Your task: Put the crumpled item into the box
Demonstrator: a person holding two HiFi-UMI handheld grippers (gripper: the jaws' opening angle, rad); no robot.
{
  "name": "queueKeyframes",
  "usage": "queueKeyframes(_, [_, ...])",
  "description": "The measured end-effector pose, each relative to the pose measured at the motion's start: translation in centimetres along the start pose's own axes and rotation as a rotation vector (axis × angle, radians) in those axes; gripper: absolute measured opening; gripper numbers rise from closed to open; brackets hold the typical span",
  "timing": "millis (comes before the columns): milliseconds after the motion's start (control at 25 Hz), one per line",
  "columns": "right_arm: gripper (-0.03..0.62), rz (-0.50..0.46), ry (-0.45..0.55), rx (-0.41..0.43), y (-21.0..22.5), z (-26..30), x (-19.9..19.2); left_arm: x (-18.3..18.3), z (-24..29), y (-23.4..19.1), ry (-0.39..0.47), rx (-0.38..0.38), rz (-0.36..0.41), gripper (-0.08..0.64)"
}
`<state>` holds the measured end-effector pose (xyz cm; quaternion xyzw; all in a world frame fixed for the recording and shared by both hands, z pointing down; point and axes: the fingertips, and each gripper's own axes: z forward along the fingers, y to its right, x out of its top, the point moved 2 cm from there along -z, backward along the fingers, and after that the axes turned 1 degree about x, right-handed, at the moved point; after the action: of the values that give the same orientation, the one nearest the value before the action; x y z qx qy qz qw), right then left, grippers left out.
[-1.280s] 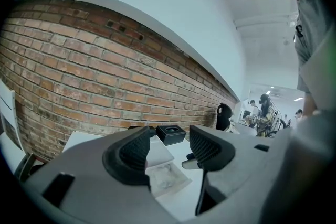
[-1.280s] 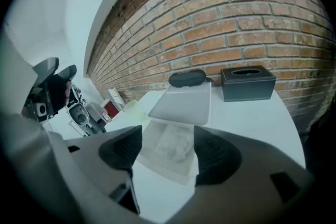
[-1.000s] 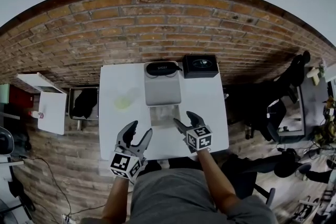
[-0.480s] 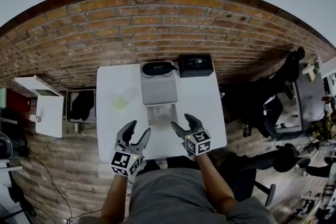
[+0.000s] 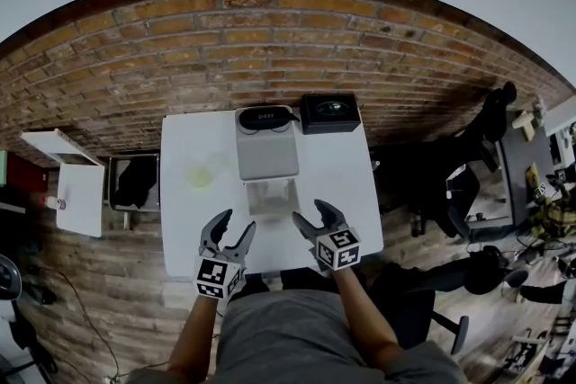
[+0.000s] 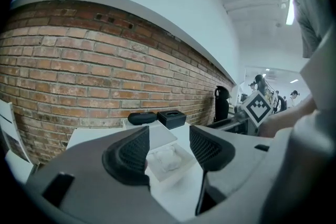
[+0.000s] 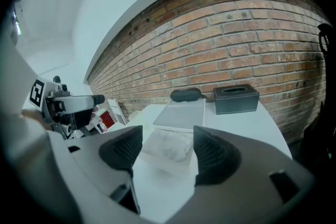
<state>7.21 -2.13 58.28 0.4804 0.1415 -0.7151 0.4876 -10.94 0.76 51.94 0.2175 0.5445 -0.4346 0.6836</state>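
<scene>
A crumpled white item (image 5: 273, 199) lies inside a shallow clear box (image 5: 251, 193) at the middle of the white table (image 5: 189, 220). My left gripper (image 5: 236, 223) hovers over the table's front edge, to the left of and nearer than the box, open and empty. My right gripper (image 5: 311, 211) is just right of the box, also open and empty. In the left gripper view the crumpled item (image 6: 167, 158) in the box (image 6: 181, 168) shows between the left gripper's (image 6: 168, 144) jaws. The right gripper view frames the item (image 7: 170, 145) between the right gripper's (image 7: 167, 140) jaws.
A flat grey lid (image 5: 267, 156) lies behind the box. Farther back, against the brick wall, are a black oval case (image 5: 265, 116) and a black tissue box (image 5: 329, 113). A pale yellow-green thing (image 5: 199, 176) rests on the table's left. White furniture (image 5: 79, 193) stands left of the table.
The whole view has drifted slightly left. Both grippers stay open and keep nearly the same places beside the box.
</scene>
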Motion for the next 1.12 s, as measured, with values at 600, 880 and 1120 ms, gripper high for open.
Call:
queueKeyframes(600, [0.313, -0.024, -0.009, -0.062, 1.0, -1.4, -3.3, -4.0, 0.5, -0.1, -0.052, 0.054, -0.017, 0.225])
queueKeyframes(880, [0.308, -0.048, -0.049, -0.064, 1.2, -0.8, -6.3, -6.6, 1.0, 0.2, -0.109, 0.054, -0.017, 0.225])
queueKeyframes(1120, [0.298, -0.064, -0.065, -0.069, 1.9, -0.6, -8.0, -8.2, 2.2, 0.0, -0.112, 0.071, -0.045, 0.225])
